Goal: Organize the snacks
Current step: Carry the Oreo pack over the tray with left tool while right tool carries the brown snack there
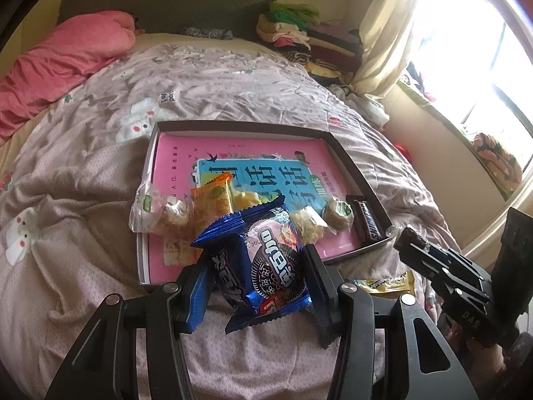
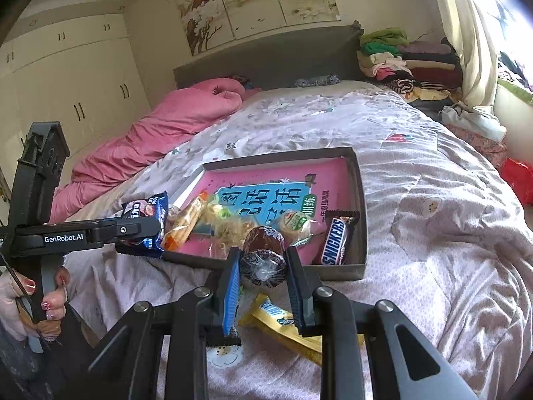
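Left claw (image 1: 256, 266) grips a blue foil Oreo biscuit packet (image 1: 266, 250) above the near edge of the shallow dark cardboard tray (image 2: 361, 200) on the bed. Right claw (image 2: 263, 263) clamps a round brown clear-wrapped cake (image 2: 265, 250) — over the tray's near wall, beside the brown Snickers bar (image 2: 336, 240).

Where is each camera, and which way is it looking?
Left wrist view: sits on the left gripper, looking along its fingers at the blue Oreo pack it holds and the tray on the bed; the right gripper shows at right.
Right wrist view: sits on the right gripper, looking at the round brown snack it holds and the same tray; the left gripper and a hand show at left.
Both share: tray, Snickers bar, pink blanket, window side.
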### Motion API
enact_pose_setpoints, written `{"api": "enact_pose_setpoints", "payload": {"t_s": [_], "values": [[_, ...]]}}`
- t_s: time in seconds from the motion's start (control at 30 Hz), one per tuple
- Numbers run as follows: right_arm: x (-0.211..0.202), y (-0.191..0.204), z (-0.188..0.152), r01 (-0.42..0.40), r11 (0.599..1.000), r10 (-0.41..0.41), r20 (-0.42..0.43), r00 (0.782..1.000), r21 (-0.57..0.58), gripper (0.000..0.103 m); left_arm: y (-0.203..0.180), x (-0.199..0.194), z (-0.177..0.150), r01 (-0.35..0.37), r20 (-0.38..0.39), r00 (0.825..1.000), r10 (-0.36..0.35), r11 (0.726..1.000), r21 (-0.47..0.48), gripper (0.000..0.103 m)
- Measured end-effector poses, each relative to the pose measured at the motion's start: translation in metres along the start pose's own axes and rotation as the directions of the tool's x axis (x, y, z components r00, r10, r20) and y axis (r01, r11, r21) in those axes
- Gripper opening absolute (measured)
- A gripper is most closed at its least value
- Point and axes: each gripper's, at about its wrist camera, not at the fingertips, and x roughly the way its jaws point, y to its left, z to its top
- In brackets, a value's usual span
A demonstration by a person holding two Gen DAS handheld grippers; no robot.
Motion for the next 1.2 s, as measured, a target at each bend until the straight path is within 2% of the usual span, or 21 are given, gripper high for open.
{"api": "enact_pose_setpoints", "payload": {"t_s": [0.67, 1.2], "values": [[0.005, -0.002, 0.021, 0.002, 1.0, -0.002, 0.055, 0.998, -0.01, 0.027, -0.009, 0.013, 0.011, 0.016, 0.0, 1.0, -0.016, 1.0, 0.017, 0.053], [0.019, -0.017, 0.035, 0.046, 0.999, -0.048, 0.056, 0.997, 0.023, 0.027, -0.011, 0.035, 0.021, 0.076, -0.015, 0.997, -0.076, 0.997, 0.024, 0.053]]}}
